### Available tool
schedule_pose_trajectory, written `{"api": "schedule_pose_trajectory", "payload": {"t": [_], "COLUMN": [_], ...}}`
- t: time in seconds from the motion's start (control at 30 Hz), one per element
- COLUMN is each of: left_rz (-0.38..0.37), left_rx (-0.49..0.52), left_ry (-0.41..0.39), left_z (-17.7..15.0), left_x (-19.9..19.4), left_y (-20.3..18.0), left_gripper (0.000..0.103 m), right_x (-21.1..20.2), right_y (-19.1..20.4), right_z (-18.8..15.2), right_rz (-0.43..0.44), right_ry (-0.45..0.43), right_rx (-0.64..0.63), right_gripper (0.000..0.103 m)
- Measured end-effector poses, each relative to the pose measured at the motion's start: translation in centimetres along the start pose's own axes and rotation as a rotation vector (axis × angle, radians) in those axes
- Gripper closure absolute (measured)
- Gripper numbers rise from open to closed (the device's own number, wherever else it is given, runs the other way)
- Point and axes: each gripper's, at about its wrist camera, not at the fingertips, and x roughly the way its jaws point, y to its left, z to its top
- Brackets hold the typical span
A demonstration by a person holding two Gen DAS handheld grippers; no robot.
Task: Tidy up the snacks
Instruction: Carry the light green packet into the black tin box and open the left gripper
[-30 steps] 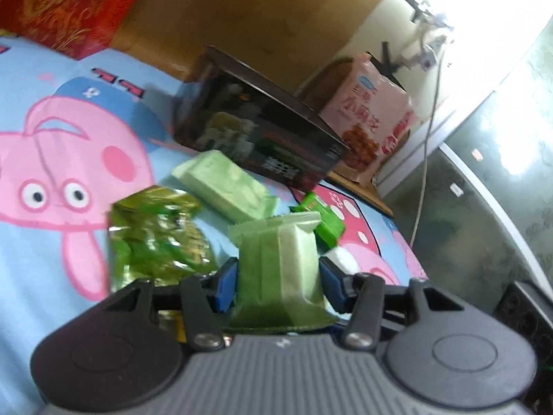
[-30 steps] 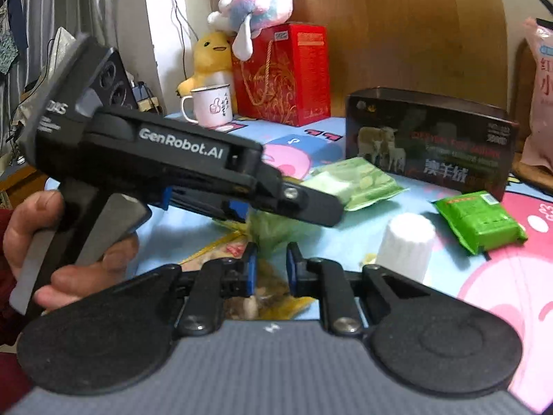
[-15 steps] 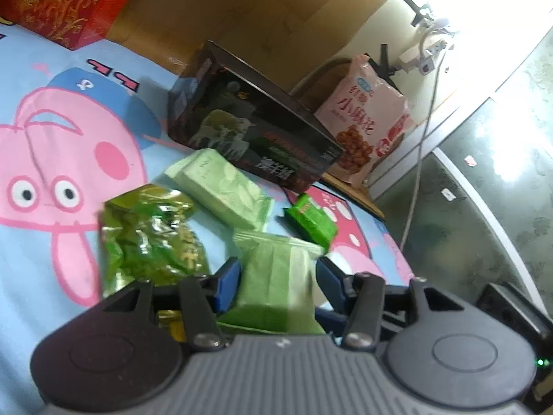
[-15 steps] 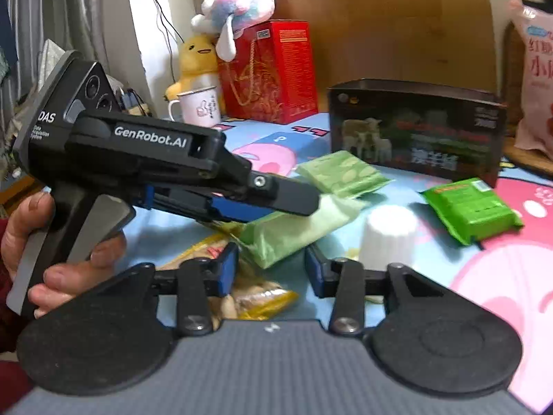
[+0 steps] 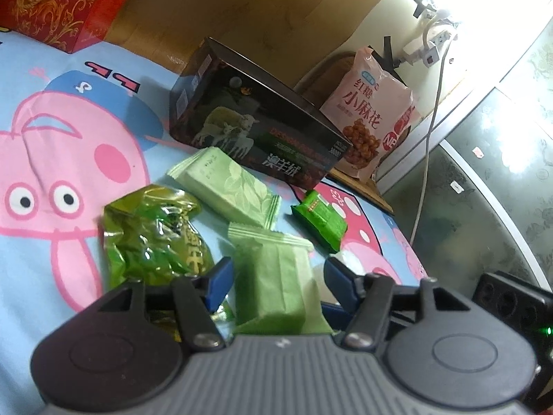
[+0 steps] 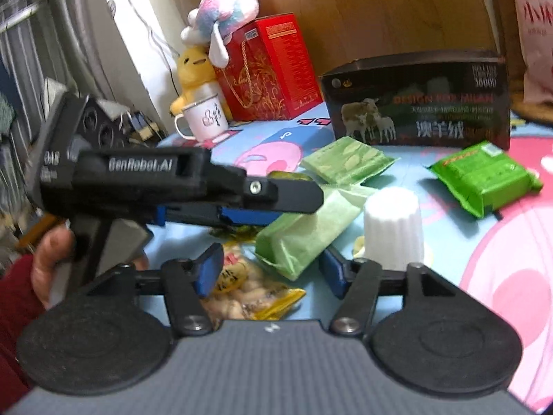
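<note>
Left wrist view, pale green crimp-ended snack packet (image 5: 276,276), left tool (image 5: 276,271) spread, just opening, packet between.

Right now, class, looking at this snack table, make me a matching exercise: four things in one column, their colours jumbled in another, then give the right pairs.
Things:
1. gift box
2. enamel mug
3. sheep-picture box
4. plush duck

Colours:
A. yellow
B. dark, nearly black
C. red with gold pattern
D. white

Pairs: 1-C, 2-D, 3-B, 4-A
</note>
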Motion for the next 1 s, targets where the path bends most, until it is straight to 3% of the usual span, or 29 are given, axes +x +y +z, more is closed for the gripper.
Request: {"api": "schedule_pose_trajectory", "payload": {"t": [0.13, 0.23, 0.3, 0.53, 0.83, 1.0], "left_rz": [-0.025, -0.032, -0.034, -0.065, -0.076, -0.054], "left_rx": [-0.021, -0.024, -0.025, 0.019, 0.127, 0.131], "left_ry": [0.008, 0.006, 0.000, -0.055, -0.209, -0.222], "left_z": [0.0, -0.1, -0.1, 1.4, 10.0, 13.7], "left_x": [0.1, 0.1, 0.0, -1.2, 1.0, 5.2], "left_y": [0.3, 0.2, 0.0, -2.1, -6.8, -7.2], "left_gripper": [0.043, 0.044, 0.044, 0.045, 0.044, 0.044], "right_x": [0.3, 0.7, 0.5, -1.3, -2.1, -0.4], "right_y": [-0.7, -0.7, -0.7, 1.1, -1.0, -4.5], "right_z": [0.4, 0.4, 0.4, 2.0, 10.7, 14.5], "right_rz": [0.030, 0.005, 0.012, -0.025, -0.111, -0.183], "right_ry": [-0.011, 0.001, -0.007, -0.098, -0.247, -0.257], "right_rx": [0.069, 0.065, 0.082, -0.038, -0.169, -0.151], "right_gripper": [0.038, 0.069, 0.070, 0.073, 0.073, 0.074]}}
